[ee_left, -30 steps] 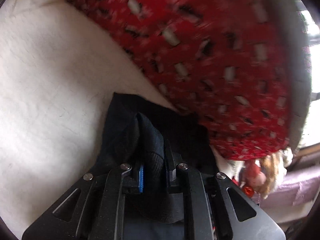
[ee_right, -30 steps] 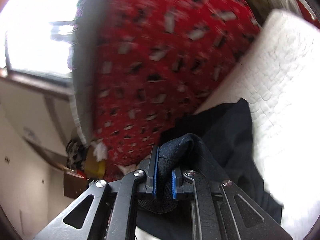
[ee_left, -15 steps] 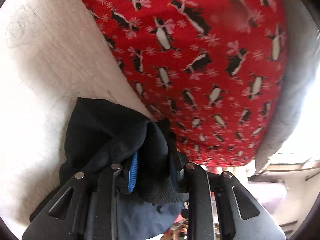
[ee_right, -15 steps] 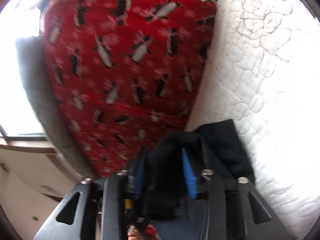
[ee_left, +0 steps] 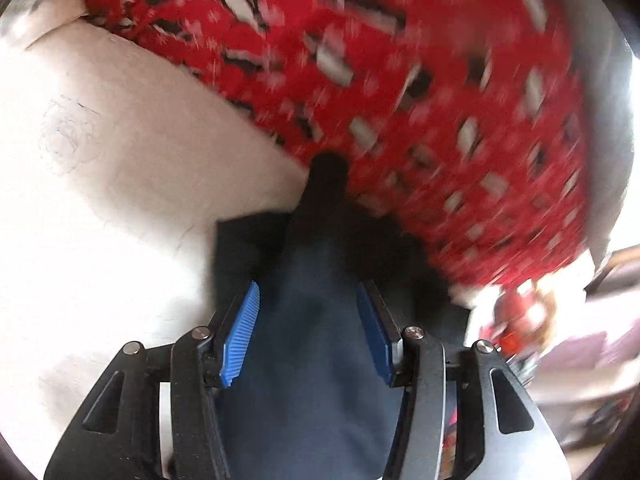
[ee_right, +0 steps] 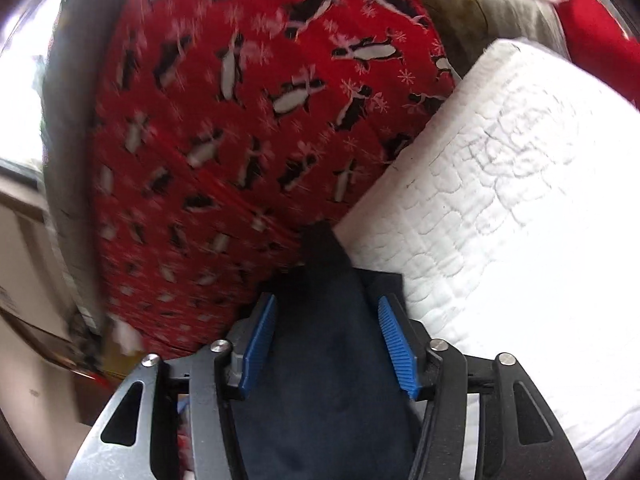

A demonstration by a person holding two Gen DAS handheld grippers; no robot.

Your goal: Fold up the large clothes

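A dark navy garment [ee_left: 316, 320] lies between the spread blue-padded fingers of my left gripper [ee_left: 306, 304], which is open; the cloth runs forward to a dark tip at the white quilt's edge. The same garment [ee_right: 324, 344] lies between the spread fingers of my right gripper [ee_right: 326, 320], also open. In both views the cloth sits loose between the pads and is not pinched.
A white quilted cover [ee_left: 100, 200] lies under the garment and also shows in the right wrist view [ee_right: 520, 200]. A red penguin-print blanket [ee_left: 400, 80] lies beside it, also in the right wrist view [ee_right: 240, 120]. Bright window and clutter sit at the edges.
Both grippers were shut on bunched dark cloth; both have now opened and the garment lies slack between the fingers. Both cameras have shifted, with motion blur in the left view.
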